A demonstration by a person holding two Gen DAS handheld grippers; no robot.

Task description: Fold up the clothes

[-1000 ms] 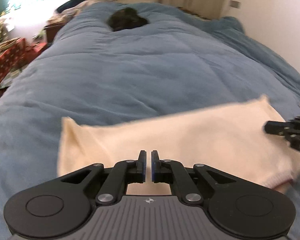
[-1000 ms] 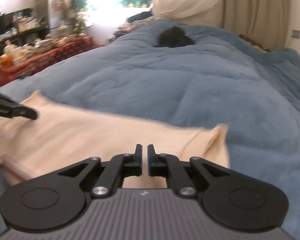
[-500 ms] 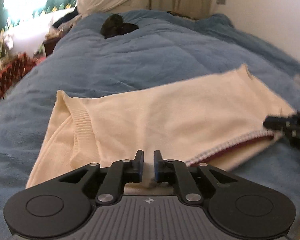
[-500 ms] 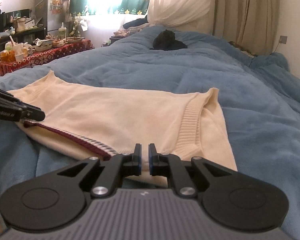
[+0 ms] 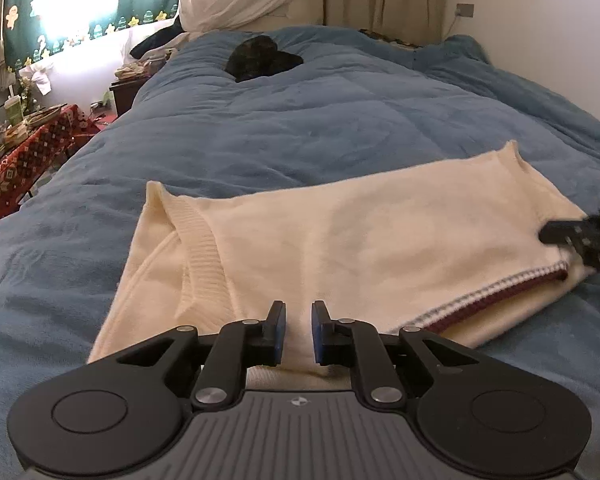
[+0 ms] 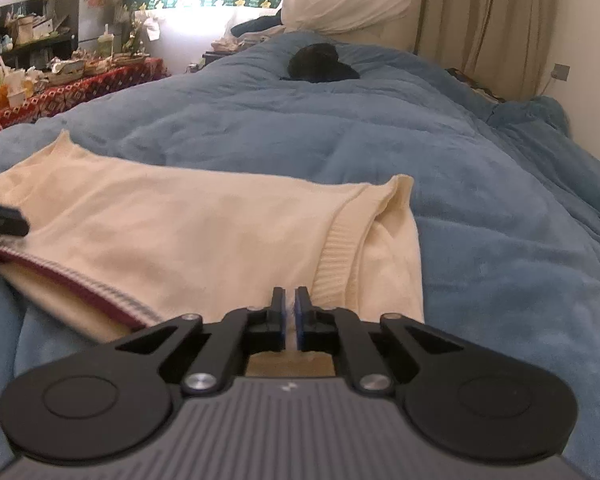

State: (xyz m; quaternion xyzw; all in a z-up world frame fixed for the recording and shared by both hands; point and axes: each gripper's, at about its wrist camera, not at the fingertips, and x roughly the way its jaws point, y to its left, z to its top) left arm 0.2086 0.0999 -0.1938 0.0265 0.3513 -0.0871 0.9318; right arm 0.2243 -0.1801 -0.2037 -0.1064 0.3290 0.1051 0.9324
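Sweater folded once, more to do

Sweater (image 5: 340,236) lies on the blue duvet (image 5: 300,120), doubled over, striped hem showing. Left gripper (image 5: 299,330) has let go, fingers parted over the near edge. Right gripper (image 6: 290,318) pinches the near edge. Likely another fold remains.

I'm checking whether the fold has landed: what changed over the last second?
The sweater, blurred in motion a second ago, now lies flat and folded on the duvet. The left claw has opened slightly, loosening its hold on the near edge. The right claw stays pinched on the fabric. The dark bundle at the far end hasn't moved.
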